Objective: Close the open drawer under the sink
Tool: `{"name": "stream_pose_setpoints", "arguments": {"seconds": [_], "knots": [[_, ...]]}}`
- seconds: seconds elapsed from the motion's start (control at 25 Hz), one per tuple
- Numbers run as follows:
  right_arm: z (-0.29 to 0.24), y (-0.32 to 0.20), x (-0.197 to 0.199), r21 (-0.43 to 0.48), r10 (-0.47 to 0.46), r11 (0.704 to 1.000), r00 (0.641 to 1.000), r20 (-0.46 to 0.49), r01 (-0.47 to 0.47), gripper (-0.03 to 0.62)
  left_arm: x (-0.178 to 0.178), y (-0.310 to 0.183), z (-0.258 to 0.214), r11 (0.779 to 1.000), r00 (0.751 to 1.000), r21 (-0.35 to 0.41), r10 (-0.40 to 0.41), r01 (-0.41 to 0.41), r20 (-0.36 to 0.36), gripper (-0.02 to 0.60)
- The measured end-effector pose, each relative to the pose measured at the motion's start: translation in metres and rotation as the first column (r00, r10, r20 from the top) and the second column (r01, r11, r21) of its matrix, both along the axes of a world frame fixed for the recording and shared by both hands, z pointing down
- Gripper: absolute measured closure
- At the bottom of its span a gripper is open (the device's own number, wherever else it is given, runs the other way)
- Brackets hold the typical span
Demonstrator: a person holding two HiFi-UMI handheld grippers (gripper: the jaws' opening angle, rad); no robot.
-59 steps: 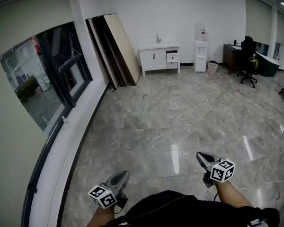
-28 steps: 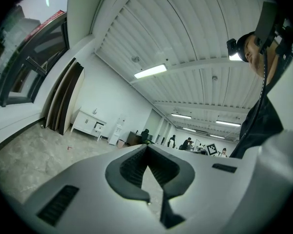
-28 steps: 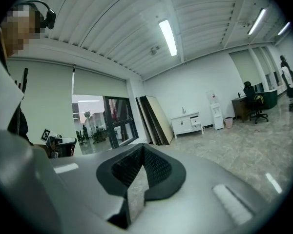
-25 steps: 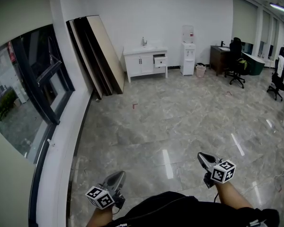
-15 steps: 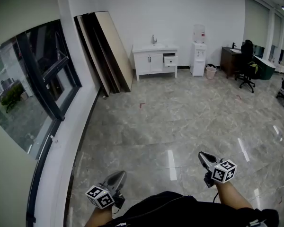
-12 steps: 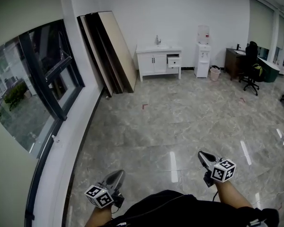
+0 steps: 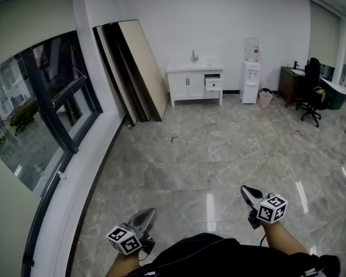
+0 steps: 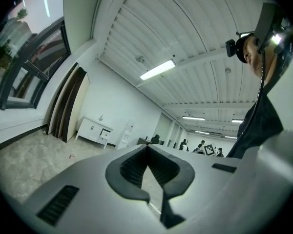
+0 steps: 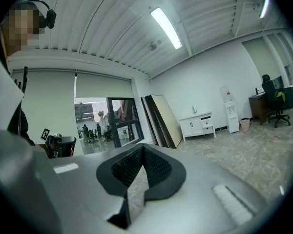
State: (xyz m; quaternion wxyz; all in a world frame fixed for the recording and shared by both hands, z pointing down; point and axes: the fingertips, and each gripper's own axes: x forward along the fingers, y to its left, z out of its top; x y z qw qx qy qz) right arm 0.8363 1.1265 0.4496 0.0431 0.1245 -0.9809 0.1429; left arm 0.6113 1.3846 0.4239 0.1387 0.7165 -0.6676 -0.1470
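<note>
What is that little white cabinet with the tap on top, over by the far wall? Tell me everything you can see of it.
The sink cabinet is a low white unit, painted wood by its look, standing upright on short legs on the marbled floor, backed against the white wall. A metal faucet rises from its top. Two closed doors fill its left part; at the right, the upper drawer stands pulled out. Nothing else seems to touch it.

The far drawer (image 7: 213,85) is too small to show its inside.
</note>
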Motion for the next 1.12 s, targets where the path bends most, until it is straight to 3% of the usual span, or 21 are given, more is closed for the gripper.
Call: {"name": "stream_pose_setpoints", "arguments": {"seconds": [0.28, 0.56, 0.72, 1.12], "knots": [[0.018, -0.051, 0.019, -0.041, 0.032, 0.999, 0.999, 0.001, -0.032, 0.592, 0.009, -0.061, 0.005, 0.999, 0.999, -0.025, 0.032, -0.032, -0.005, 0.581], [0.031, -0.085, 0.007, -0.059, 0.091, 0.994, 0.996, -0.019, -0.092, 0.592, -0.015, -0.109, 0.013, 0.995, 0.995, -0.027, 0.093, -0.094, -0.023, 0.581], [0.025, -0.097, -0.031, -0.045, 0.127, 0.991, 0.992, -0.019, -0.128, 0.592, -0.059, -0.129, 0.013, 0.991, 0.991, -0.018, 0.131, -0.132, -0.027, 0.581], [-0.001, -0.104, -0.171, -0.003, 0.158, 0.987, 0.987, -0.002, -0.158, 0.592, -0.206, -0.147, -0.005, 0.985, 0.985, -0.008, 0.171, -0.171, 0.003, 0.581]]}}
